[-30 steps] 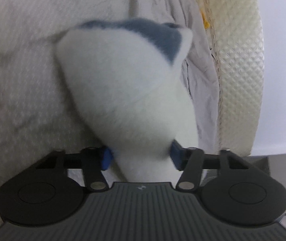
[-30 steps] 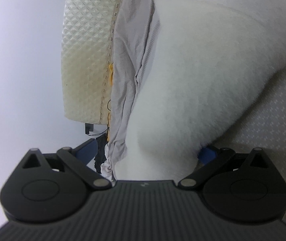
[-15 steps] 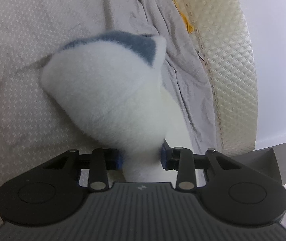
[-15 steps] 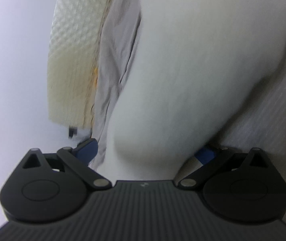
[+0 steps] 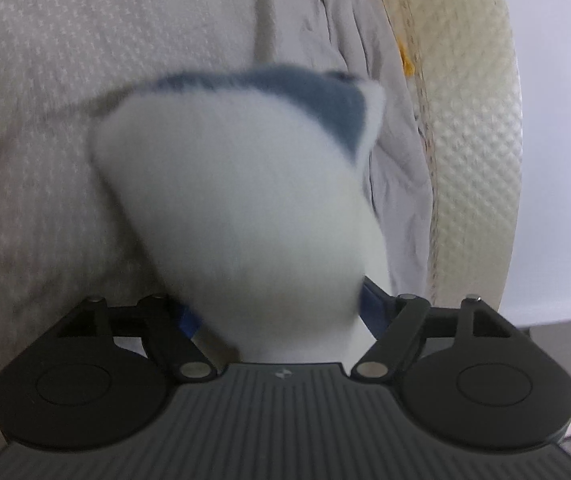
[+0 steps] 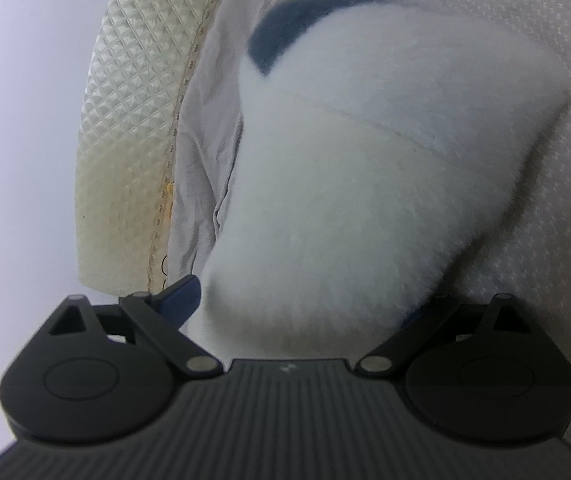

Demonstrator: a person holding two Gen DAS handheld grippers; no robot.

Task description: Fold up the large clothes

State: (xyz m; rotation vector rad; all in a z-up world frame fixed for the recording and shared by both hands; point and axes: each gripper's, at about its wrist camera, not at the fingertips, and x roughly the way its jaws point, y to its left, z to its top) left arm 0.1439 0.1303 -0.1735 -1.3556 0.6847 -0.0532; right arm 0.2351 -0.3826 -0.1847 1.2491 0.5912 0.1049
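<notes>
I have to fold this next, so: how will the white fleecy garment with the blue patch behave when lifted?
Probably floppy: the white fleecy garment sags in a soft mound over the grey sheet. Likely light but bulky, since it fills the gap of the right tool. Its fuzzy pile should resist slipping, though a thick fold may spring open.

Grey patterned bedsheet (image 5: 65,92) rumpled at its edge; cream quilted mattress (image 5: 473,140) beside it; pale wall (image 6: 17,140) behind

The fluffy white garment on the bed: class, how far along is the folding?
Done: the white fleece garment already looks bundled, blue patch on top. In hand: it sits between both hand-held grippers, left just opening, right wide. Left: release and tidy on the grey bedsheet.
</notes>
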